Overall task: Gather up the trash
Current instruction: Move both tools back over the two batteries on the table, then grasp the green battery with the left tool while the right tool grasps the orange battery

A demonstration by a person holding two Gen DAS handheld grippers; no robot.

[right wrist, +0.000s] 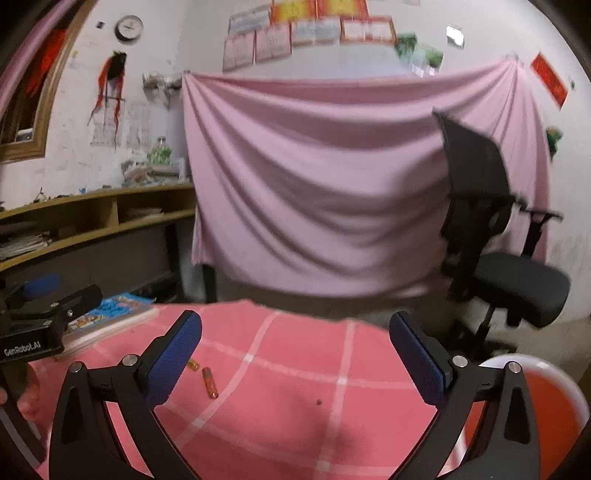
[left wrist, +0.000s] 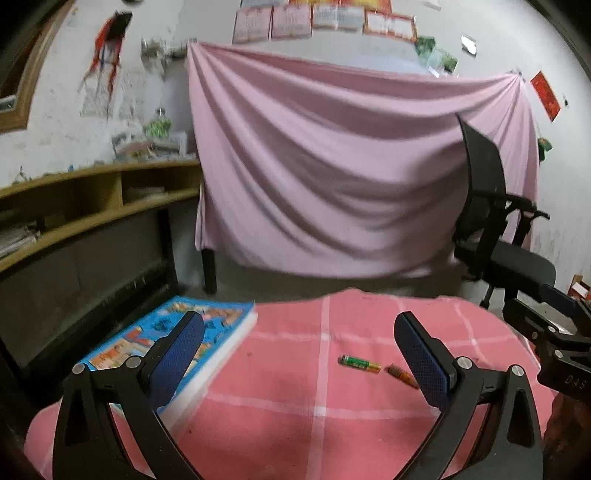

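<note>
Both our left gripper (left wrist: pixel 299 332) and right gripper (right wrist: pixel 295 332) hover wide and empty over the pink desk (left wrist: pixel 295 406). The green battery (left wrist: pixel 360 363) and orange battery (left wrist: pixel 402 376) lie end to end, long axes crosswise, ahead-right of the left gripper, likely the nearer one.

A big pink cloth (left wrist: pixel 332 166) hangs across the far white wall (right wrist: pixel 155 92), and it has soft folds. Above it are rows of paper sheets (right wrist: pixel 306 33). A round wall clock (right wrist: pixel 129 27) hangs high on the left. Under the clock stands a long brown wooden shelf (left wrist: pixel 110 192) with papers inside. On the right stands a black office chair (right wrist: pixel 498 240) with a mesh back. The floor (right wrist: pixel 369 306) is grey and dim
</note>
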